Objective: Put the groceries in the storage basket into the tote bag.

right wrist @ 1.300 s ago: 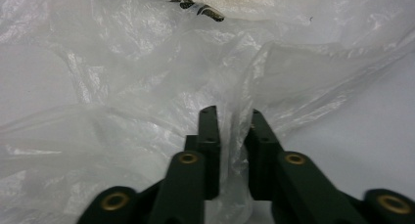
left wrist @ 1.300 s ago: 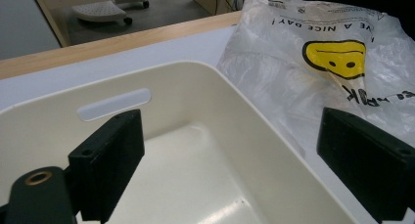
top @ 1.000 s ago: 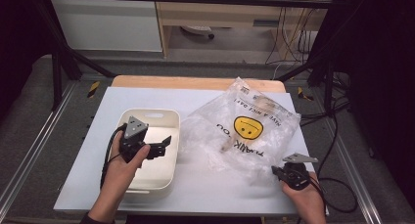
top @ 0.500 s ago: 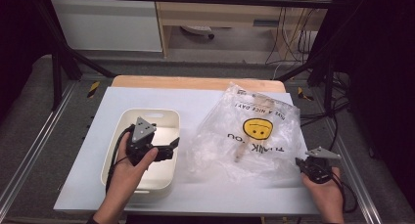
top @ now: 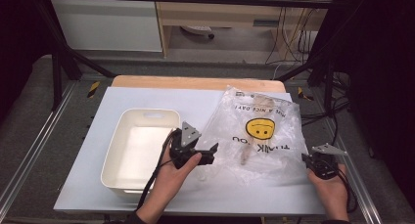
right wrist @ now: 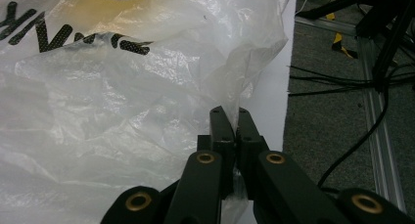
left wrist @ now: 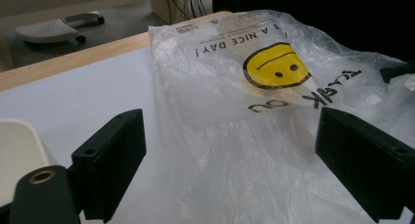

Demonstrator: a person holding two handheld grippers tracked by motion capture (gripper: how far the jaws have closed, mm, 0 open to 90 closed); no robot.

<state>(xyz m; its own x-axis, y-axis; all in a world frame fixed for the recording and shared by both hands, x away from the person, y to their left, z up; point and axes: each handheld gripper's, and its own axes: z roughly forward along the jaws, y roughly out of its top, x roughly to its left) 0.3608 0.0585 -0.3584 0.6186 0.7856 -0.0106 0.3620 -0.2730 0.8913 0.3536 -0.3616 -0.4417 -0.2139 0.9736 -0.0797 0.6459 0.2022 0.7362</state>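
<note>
A clear plastic bag [top: 254,131] with a yellow smiley face and black lettering lies spread on the white table, something long and pale inside it. My right gripper [top: 309,161] is shut on the bag's near right edge; in the right gripper view its jaws pinch a fold of the bag [right wrist: 147,87] at the gripper's tip [right wrist: 233,117]. My left gripper [top: 214,149] stands open at the bag's left edge, just right of the white tub [top: 120,155]. In the left gripper view its gripper [left wrist: 230,145] has wide jaws framing the bag [left wrist: 254,111], not touching it.
The white tub stands empty at the table's left. The table's right edge [right wrist: 274,92] drops to a floor with cables and a metal rail. A wooden strip [top: 195,82] runs along the far side of the table.
My left gripper has moved right from over the tub to the bag's left edge. The right gripper has pulled the bag's edge rightward toward the table's right side.
</note>
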